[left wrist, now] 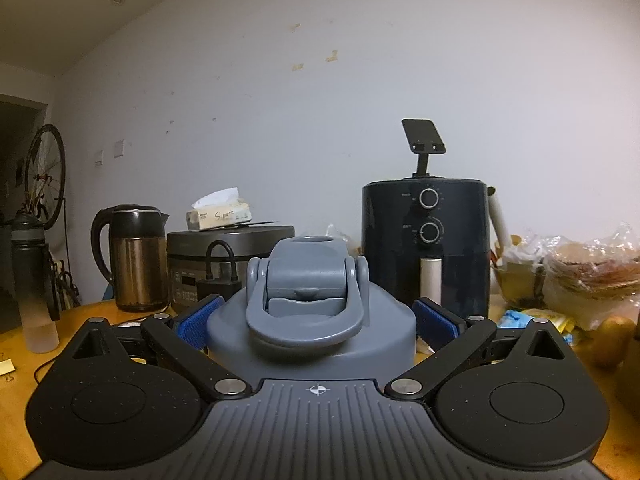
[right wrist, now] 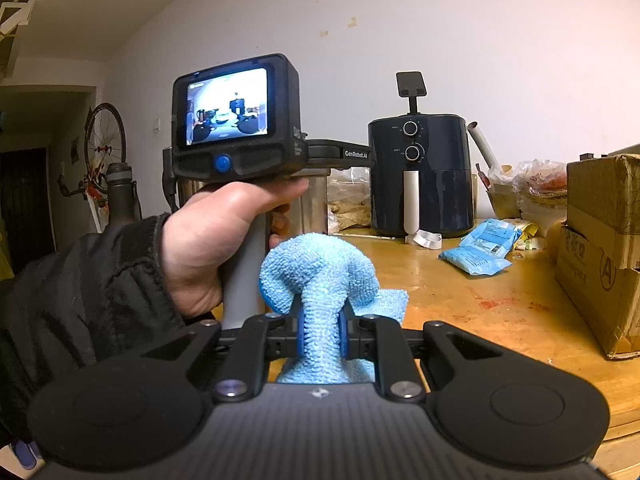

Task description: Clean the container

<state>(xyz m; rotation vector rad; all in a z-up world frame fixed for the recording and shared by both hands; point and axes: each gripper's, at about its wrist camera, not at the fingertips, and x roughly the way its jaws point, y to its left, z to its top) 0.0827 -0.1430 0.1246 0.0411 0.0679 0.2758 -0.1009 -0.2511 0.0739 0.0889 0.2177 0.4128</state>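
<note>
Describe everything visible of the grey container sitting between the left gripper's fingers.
The grey container is a matte, plastic-looking jug standing upright, seen only from the shoulder up in the left wrist view. A rounded shoulder rises to a flip-top lid that looks closed, with a carry loop hinged at both sides and folded forward. The left gripper brackets it, its blue pads against or very near the sides. The base is hidden. It does not show in the right wrist view.

Home kitchen/dining corner: wooden table (right wrist: 500, 304) w/ air fryer (left wrist: 426, 240), kettle (left wrist: 134, 256), rice cooker (left wrist: 236, 252), tissue pack (left wrist: 219, 216), food bags; bike wheel (left wrist: 44, 172) by doorway.
</note>
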